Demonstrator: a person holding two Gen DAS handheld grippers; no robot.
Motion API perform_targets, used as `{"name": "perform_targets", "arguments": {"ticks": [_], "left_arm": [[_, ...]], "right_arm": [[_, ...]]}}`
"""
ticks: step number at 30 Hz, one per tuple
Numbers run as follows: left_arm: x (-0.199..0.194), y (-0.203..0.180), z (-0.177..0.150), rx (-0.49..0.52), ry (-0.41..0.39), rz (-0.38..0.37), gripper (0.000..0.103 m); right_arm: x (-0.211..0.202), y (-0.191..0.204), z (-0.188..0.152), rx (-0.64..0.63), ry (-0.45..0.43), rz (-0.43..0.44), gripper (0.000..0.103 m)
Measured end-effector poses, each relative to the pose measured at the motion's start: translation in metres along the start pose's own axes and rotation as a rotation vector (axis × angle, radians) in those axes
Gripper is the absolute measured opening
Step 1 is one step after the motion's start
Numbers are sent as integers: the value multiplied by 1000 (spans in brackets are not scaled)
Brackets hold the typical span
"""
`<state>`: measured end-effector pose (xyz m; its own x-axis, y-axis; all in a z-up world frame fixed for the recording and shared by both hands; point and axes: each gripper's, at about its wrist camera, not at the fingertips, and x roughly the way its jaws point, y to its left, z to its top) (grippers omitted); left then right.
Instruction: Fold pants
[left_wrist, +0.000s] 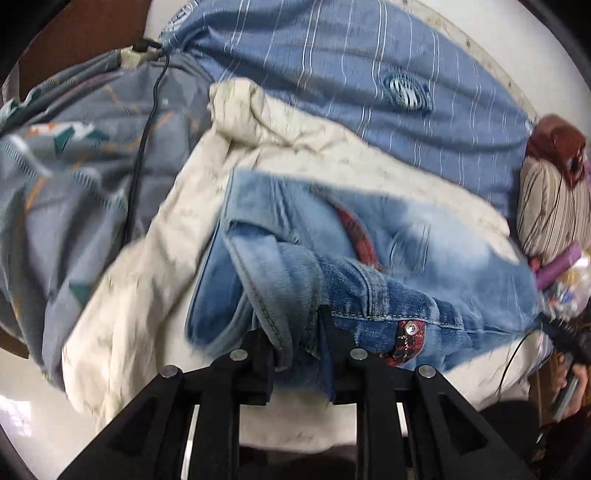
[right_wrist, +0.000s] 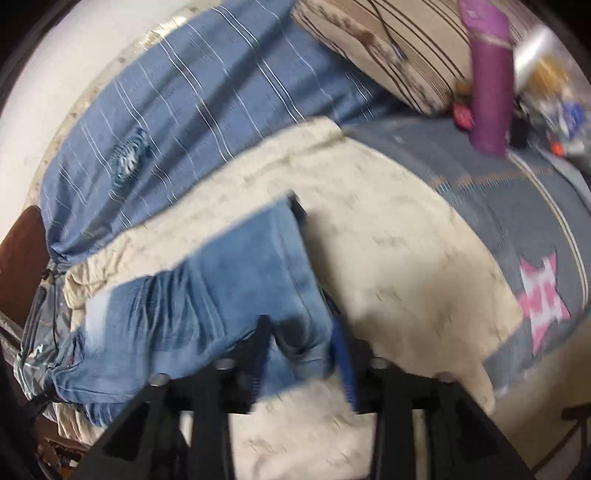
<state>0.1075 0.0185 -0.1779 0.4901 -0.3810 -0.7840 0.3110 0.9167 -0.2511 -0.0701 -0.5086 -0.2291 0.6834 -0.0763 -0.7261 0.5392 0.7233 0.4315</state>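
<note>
Light blue jeans (left_wrist: 369, 258) with red plaid trim lie on a cream cloth (left_wrist: 147, 295) on a bed. My left gripper (left_wrist: 295, 332) is shut on a bunched fold of the jeans near the waistband and rivet. In the right wrist view, the jeans (right_wrist: 229, 288) stretch away to the left over the cream cloth (right_wrist: 388, 277). My right gripper (right_wrist: 299, 350) is shut on the jeans' leg end and holds it slightly lifted. Both views are motion-blurred.
A blue striped sheet (left_wrist: 369, 74) lies behind the jeans. A grey patterned quilt (left_wrist: 74, 184) with a black cable (left_wrist: 144, 147) is at left. A striped pillow (right_wrist: 388, 44), a purple bottle (right_wrist: 487, 81) and small clutter sit at the bed's right.
</note>
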Motion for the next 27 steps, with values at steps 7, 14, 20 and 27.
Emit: {"name": "perform_targets", "arguments": {"ticks": [7,14,20,27], "left_arm": [[-42,-8,-17,187,-33,82,32],[-87,-33,-20,364,-157,305,33],[-64,-75,5,308,-195,185,62],[24,-97,10,171,24,90,64]], "right_arm": [[-49,-34,8,41,-123,67,64],[-38,24,43,-63,-125,114,64],[15,79,44,-90,-37,141,64],[65,84,29,-40,119,120,64]]}}
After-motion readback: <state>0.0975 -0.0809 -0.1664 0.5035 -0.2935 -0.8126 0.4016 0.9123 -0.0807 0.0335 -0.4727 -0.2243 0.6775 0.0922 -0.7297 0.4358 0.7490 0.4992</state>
